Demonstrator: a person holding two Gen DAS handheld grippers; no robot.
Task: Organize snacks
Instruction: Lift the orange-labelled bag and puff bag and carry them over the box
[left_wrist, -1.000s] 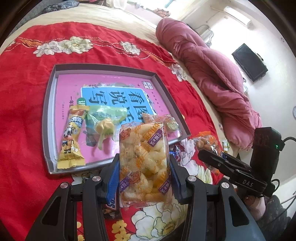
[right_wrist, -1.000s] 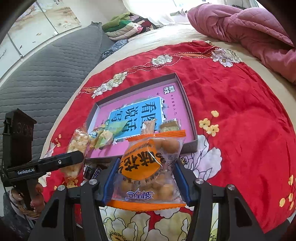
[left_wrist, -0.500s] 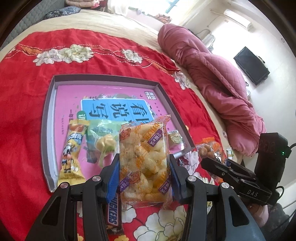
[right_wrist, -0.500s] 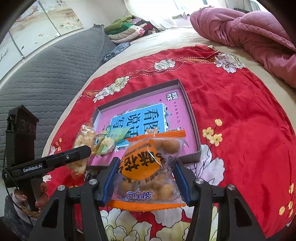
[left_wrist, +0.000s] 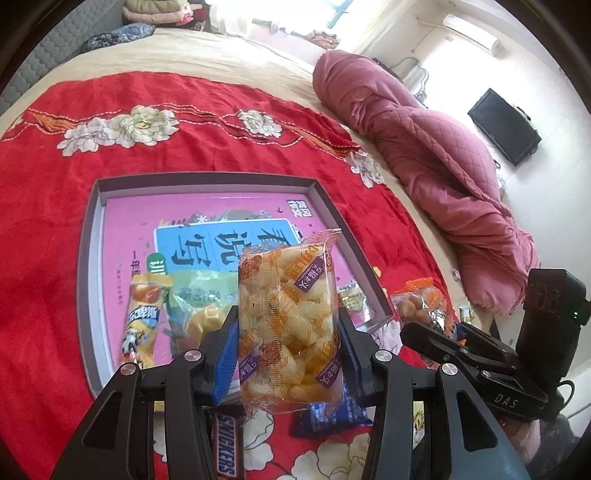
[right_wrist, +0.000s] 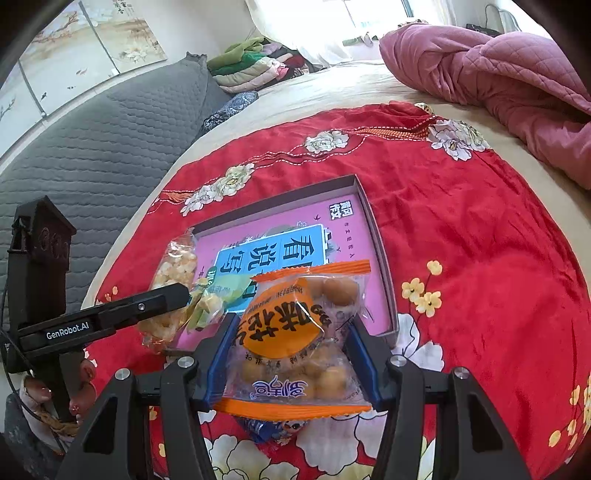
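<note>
Left wrist view. The left gripper (left_wrist: 288, 332) was pinched on a clear packet of yellow puffed snacks (left_wrist: 287, 325), held upright between its blue pads. Ahead of it lay a shallow grey tray (left_wrist: 85, 258) with a pink and blue printed base, on a red floral bedspread (left_wrist: 48, 177). Inside the tray, ahead and left of the gripper: a yellow stick pack (left_wrist: 142, 317) and a green packet (left_wrist: 199, 302), side by side. Ahead and right, at the tray's near right corner, a small wrapped piece (left_wrist: 351, 299). Below the gripper, on the bedspread: a Snickers bar (left_wrist: 225, 443) and a blue wrapper (left_wrist: 332, 410). To the right, the right gripper (left_wrist: 454, 339) carried an orange packet of round nuts (left_wrist: 417, 302). A pink quilt (left_wrist: 424, 147) lay farther right.

Right wrist view. The right gripper (right_wrist: 291, 354) was clamped on the orange packet of round nuts (right_wrist: 295, 332), held over the tray's near edge (right_wrist: 388, 288). To the left, the left gripper (right_wrist: 173, 291) held the puffed snacks (right_wrist: 173, 269) beside the tray's left side. The green packet (right_wrist: 218, 295) sat ahead and left. A blue wrapper (right_wrist: 266, 428) lay under the gripper.
</note>
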